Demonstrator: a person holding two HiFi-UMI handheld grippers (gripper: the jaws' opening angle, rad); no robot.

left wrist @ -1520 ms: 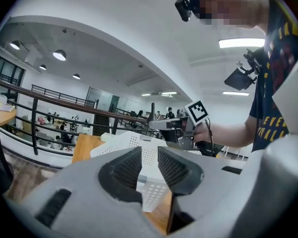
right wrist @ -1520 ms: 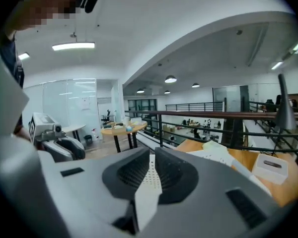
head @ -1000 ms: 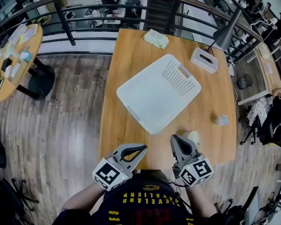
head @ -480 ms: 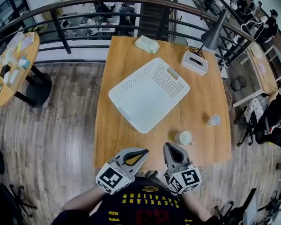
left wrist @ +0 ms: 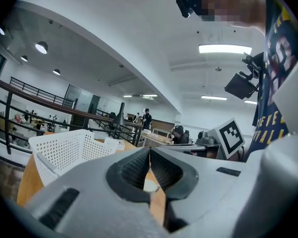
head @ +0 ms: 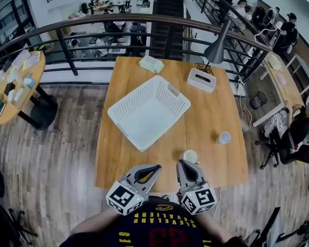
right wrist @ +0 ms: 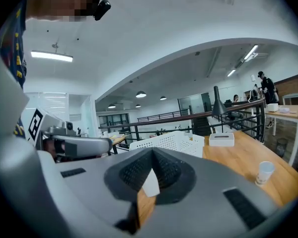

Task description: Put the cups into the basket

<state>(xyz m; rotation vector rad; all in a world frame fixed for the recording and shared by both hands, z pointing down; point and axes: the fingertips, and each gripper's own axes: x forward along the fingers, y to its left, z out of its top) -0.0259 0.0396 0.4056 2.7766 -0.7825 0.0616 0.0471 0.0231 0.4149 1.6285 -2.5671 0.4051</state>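
A white perforated basket point(head: 148, 111) stands in the middle of the wooden table point(head: 118, 153). One pale cup point(head: 189, 156) stands near the table's front edge, just ahead of my right gripper point(head: 184, 163). A second cup point(head: 223, 137) stands further right. My left gripper point(head: 155, 167) hovers over the front edge, left of the near cup. Both grippers are shut and empty. In the left gripper view the near cup point(left wrist: 150, 185) shows behind the shut gripper point(left wrist: 149, 150), with the basket point(left wrist: 69, 150) at left. In the right gripper view the near cup point(right wrist: 150, 182) sits behind the gripper point(right wrist: 152, 155); the far cup point(right wrist: 263, 171) is at right.
A white tissue box point(head: 201, 79), a crumpled cloth point(head: 151, 64) and a desk lamp point(head: 219, 40) stand at the table's far end. A black railing point(head: 92, 45) runs behind it. A round side table point(head: 15, 84) stands on the floor at left.
The head view has pulled back, so the table and basket sit higher and further left in frame. Both grippers stay shut by the front edge, the near cup now right at the right gripper's tip.
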